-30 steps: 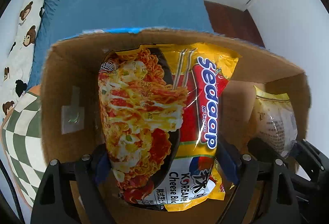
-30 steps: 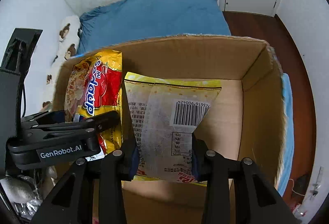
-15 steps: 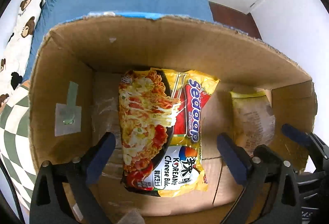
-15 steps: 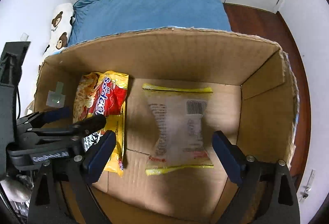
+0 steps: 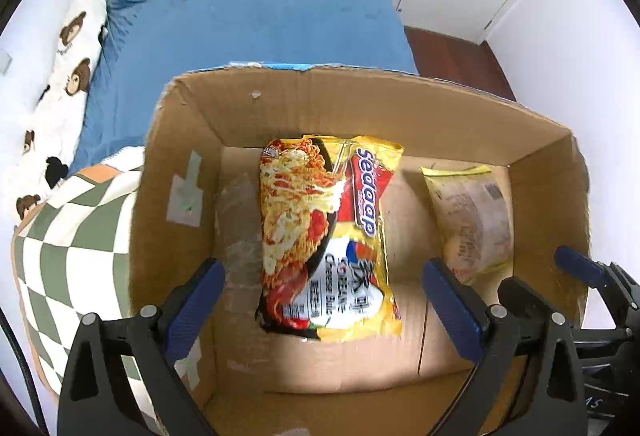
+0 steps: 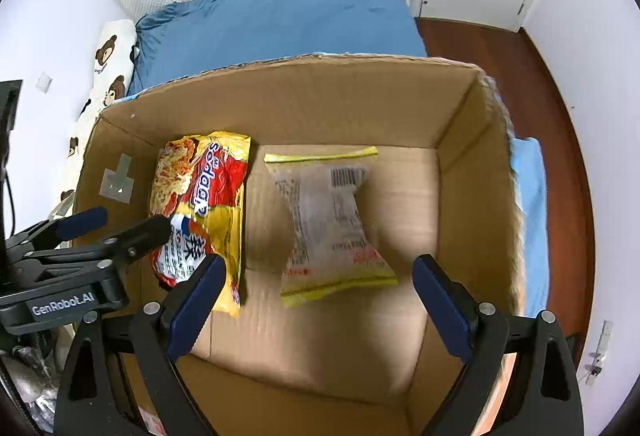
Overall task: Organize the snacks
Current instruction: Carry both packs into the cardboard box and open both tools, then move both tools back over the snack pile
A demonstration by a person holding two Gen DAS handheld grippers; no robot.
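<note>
Lying flat on the floor of the cardboard box (image 5: 182, 140), the Sedaap noodle packet (image 5: 326, 236) runs lengthwise from the far wall toward the camera, printed face up. Beside it, apart, the clear yellow-edged packet (image 6: 332, 220) lies parallel, barcode end farthest away. The left gripper (image 5: 320, 300) and right gripper (image 6: 316, 296) hang above them, jaws spread wide, having just opened, nothing between them.

We let both jaws open: the left gripper (image 5: 322, 290) dropped the Sedaap noodle packet (image 5: 326, 236), the right gripper (image 6: 316, 292) the paler packet (image 6: 332, 224), seemingly flat onto the box floor (image 6: 320, 348).
</note>
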